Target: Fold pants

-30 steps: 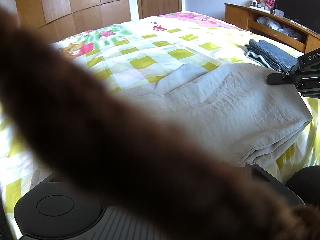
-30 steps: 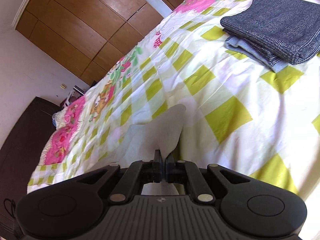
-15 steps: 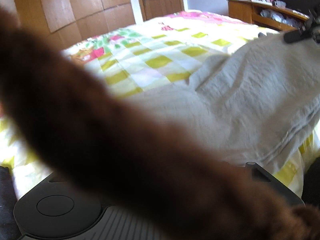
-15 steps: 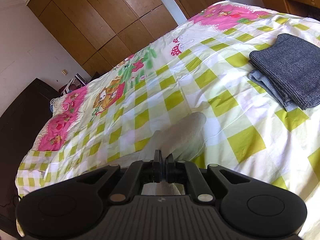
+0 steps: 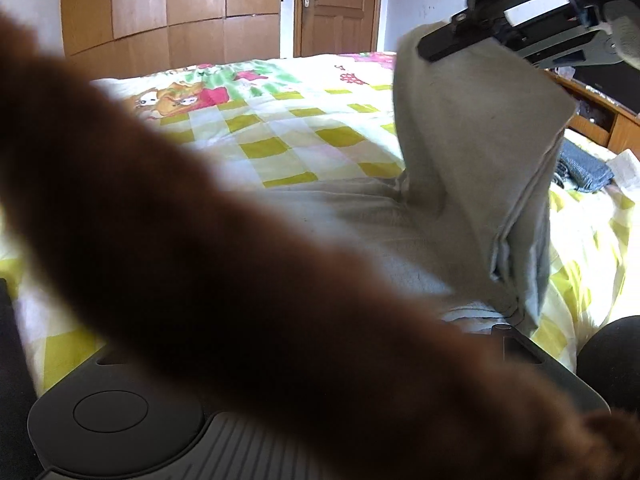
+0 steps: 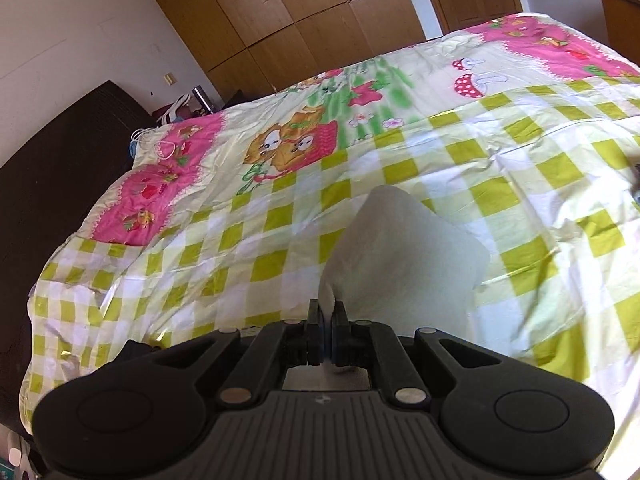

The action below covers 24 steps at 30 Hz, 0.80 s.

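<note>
Right tool (image 6: 327, 316) clenches the grey pants (image 5: 472, 152), lifted above the bed (left tool's state hidden)

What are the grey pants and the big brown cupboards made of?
The pale grey pants look like soft woven cloth, maybe cotton: matte, creased, and hanging limply from the shut right gripper. The tall brown wardrobe doors look like smooth wood or wood veneer, with faint grain and a slight sheen; which of the two cannot be told.
</note>
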### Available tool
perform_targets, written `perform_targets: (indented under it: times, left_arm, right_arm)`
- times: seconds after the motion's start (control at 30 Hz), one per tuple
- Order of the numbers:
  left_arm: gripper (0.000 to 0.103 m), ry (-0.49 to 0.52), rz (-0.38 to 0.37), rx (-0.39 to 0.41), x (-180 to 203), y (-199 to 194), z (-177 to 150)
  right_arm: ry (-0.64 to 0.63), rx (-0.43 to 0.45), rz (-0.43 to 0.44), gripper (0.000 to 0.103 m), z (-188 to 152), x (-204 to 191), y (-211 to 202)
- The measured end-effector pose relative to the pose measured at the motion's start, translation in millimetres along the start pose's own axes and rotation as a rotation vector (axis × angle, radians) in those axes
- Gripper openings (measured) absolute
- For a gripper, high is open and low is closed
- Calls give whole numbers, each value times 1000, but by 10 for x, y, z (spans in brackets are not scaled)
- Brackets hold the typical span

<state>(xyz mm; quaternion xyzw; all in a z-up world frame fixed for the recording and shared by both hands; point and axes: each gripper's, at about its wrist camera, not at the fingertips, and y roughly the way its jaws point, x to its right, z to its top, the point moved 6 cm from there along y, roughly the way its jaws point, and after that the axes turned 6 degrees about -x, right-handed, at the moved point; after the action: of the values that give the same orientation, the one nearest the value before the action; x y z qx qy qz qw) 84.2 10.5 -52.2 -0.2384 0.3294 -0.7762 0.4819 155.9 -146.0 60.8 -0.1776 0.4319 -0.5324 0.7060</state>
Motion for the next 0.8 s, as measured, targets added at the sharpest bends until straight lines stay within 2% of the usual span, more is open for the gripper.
perform_targets:
  times: [0.13,0.2,0.27,0.37,0.7,0.8]
  left_arm:
    - [74,5,52,23,-176,-195,-45]
    - [74,0,61,3,-273,-212,-82]
    - [74,-25,54,-25,-362,-168,-131]
    - [74,-91,-4,-61,-471,-98,-163]
    - [74,-120,-49,-44,-493,-120,-209]
    - [74,-131,-57,-28,-511,-151,-213]
  right_arm:
    - [-74,-65,0,22,-138,-330,338]
    - [-106,-96,-2,22,-231,-456,487]
    - [-117,-132,-5,22,-316,-545,629]
    - [-132,-162,-22,22,-391,-622,799]
    - [-150,-220,-53,23,-528,-789,1066]
    - [-113,-246,-1,27,-539,-842,1078]
